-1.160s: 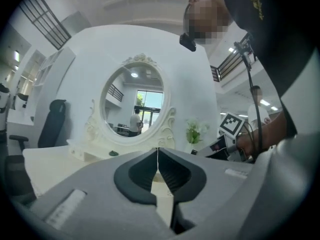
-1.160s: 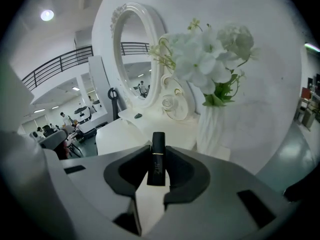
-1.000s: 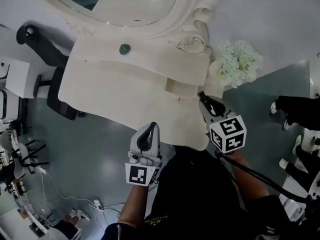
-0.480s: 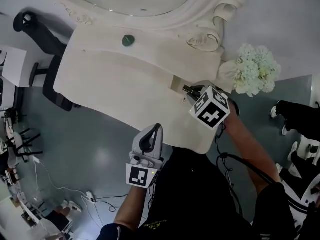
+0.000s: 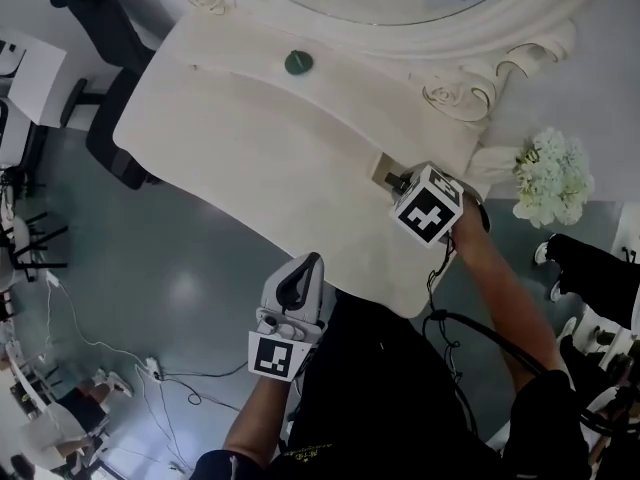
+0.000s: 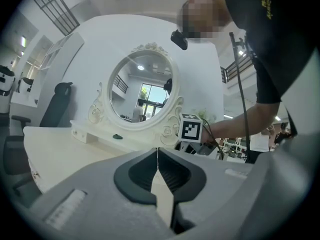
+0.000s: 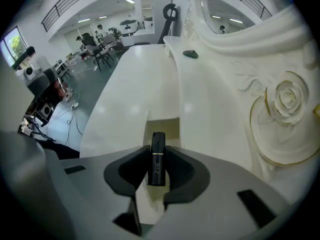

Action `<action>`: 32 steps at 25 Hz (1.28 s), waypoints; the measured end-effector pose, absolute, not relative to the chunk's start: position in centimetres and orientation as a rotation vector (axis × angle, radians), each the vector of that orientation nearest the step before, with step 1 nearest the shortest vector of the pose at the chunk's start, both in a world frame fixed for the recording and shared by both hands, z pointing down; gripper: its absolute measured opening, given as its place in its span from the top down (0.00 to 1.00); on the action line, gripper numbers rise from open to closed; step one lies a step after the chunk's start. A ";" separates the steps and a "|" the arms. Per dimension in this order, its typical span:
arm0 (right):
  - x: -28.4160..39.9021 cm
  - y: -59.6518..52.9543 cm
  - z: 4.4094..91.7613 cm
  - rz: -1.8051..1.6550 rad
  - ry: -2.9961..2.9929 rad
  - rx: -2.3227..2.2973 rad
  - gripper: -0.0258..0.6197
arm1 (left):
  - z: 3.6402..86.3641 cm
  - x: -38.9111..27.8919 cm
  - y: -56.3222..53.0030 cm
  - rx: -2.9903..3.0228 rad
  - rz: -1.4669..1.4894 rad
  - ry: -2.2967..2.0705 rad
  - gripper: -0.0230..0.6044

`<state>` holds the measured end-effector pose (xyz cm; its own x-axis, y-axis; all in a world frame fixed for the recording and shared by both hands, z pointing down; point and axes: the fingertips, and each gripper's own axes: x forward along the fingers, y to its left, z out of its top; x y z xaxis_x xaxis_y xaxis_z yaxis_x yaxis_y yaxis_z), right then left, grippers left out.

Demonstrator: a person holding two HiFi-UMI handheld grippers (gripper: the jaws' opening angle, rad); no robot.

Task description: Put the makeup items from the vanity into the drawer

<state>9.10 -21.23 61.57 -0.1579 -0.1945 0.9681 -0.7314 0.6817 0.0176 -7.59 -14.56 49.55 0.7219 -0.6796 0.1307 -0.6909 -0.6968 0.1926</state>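
A black lipstick tube point(image 7: 157, 158) with a thin gold band sits clamped between the jaws of my right gripper point(image 7: 157, 154), which hangs over the small open compartment point(image 7: 164, 125) set into the cream vanity top. In the head view that gripper point(image 5: 398, 182) is at the compartment point(image 5: 386, 168) on the vanity's right side. A small dark green round item point(image 5: 298, 63) lies on the raised shelf below the mirror and also shows far off as the green item point(image 7: 190, 54). My left gripper point(image 5: 297, 280) is shut and empty, held off the vanity's front edge.
An ornate oval mirror point(image 6: 141, 95) with a carved frame stands at the back of the vanity point(image 5: 250, 158). White flowers point(image 5: 553, 176) sit to the right. A black office chair point(image 5: 105, 28) stands at the left. A person's shoes point(image 5: 575, 253) are on the floor at the right.
My right gripper has carried the lipstick up and left from beside the vanity's front corner to the open compartment. The view has shifted; the left gripper has stayed put.
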 end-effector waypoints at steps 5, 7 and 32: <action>9.4 -21.5 62.0 0.594 -1.649 0.702 0.81 | 50.3 -8.4 -15.0 2.665 0.068 -1.105 0.93; 9.0 -21.7 62.1 0.594 -1.635 0.671 0.81 | 50.6 -8.6 -15.2 2.651 0.068 -1.108 0.93; 6.1 -21.3 66.2 0.705 -1.397 0.509 0.81 | 52.3 -12.4 -17.6 2.542 0.046 -1.207 0.93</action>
<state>6.09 -21.34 66.17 0.0276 0.1450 0.9890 -0.7095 0.6998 -0.0828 -12.38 -17.56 52.31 0.6413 -0.7490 0.1667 -0.7595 -0.5886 0.2770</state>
